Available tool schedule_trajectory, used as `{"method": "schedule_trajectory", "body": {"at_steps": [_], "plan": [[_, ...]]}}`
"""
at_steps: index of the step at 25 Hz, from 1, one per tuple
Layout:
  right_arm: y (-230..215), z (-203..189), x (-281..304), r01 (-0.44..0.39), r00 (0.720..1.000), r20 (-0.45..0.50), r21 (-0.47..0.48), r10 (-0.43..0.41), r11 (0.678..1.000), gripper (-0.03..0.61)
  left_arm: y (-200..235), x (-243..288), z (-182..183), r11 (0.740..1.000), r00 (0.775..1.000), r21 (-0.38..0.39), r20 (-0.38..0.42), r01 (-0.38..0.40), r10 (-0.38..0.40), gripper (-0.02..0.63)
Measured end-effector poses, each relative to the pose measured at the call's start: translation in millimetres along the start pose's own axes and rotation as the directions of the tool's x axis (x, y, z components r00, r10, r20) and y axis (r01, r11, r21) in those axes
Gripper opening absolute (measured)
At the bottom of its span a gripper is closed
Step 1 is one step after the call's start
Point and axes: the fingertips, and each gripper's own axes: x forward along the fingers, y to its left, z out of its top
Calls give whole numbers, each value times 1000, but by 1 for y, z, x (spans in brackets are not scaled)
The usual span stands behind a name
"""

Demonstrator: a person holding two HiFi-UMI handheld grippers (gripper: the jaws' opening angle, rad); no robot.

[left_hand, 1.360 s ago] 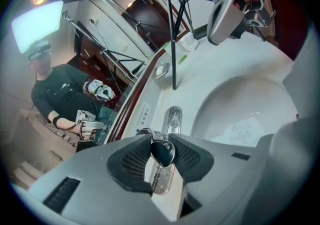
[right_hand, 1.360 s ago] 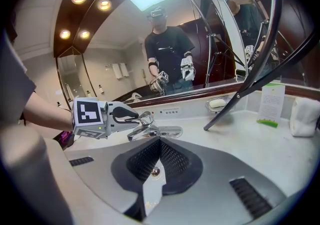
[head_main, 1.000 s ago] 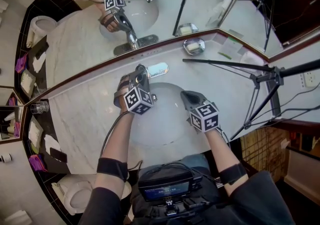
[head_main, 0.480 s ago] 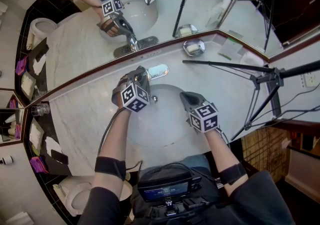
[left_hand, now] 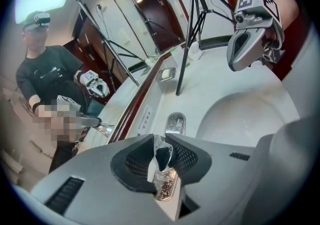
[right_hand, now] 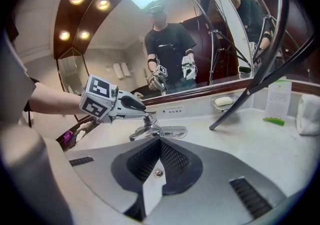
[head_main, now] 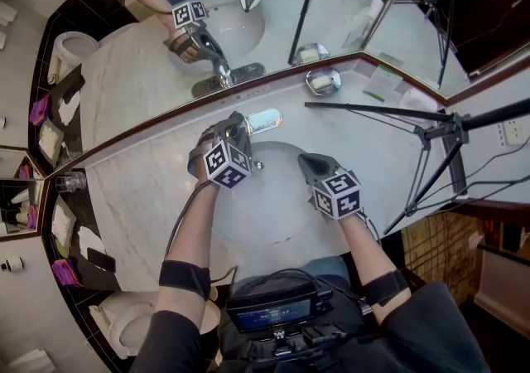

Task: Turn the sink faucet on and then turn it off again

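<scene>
The chrome faucet (head_main: 248,123) stands at the back rim of the white sink basin (head_main: 273,197). My left gripper (head_main: 235,129) reaches over it, and in the left gripper view its jaws (left_hand: 161,156) are shut on the shiny faucet handle (left_hand: 165,169). The right gripper view shows that gripper (right_hand: 146,112) on top of the faucet (right_hand: 150,130). My right gripper (head_main: 305,161) hovers over the basin's right side, jaws shut (right_hand: 159,155) with nothing between them. I cannot make out any running water.
A soap dish (head_main: 322,79) with a bar sits by the mirror. A black tripod (head_main: 431,127) stands on the marble counter (head_main: 141,205) at the right, one leg reaching toward the faucet. A glass (head_main: 68,181) stands at the far left; a toilet (head_main: 124,322) is below.
The left gripper has tilted slightly on the faucet handle, its cube shifting a little. The right gripper has not moved.
</scene>
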Motion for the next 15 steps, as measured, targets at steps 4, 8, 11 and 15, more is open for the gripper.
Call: {"method": "schedule_trajectory", "body": {"at_steps": [4,8,11,15], "plan": [[4,7,0,-4,1000,9,-9,5,1000,20,-2,-8,2,1000,1000,12,3,-16,16,78],[9,13,0,-11,1000,17,-19,11,1000,20,-8,-21,3,1000,1000,20,13,-23,22,77],[13,13,0,-19,1000,22,-23,19,1000,20,-15,-28,3,999,999,17,11,-35,35,78],[20,18,-3,-25,999,30,-36,26,999,20,-17,-46,8,998,998,14,30,-60,59,72]]}}
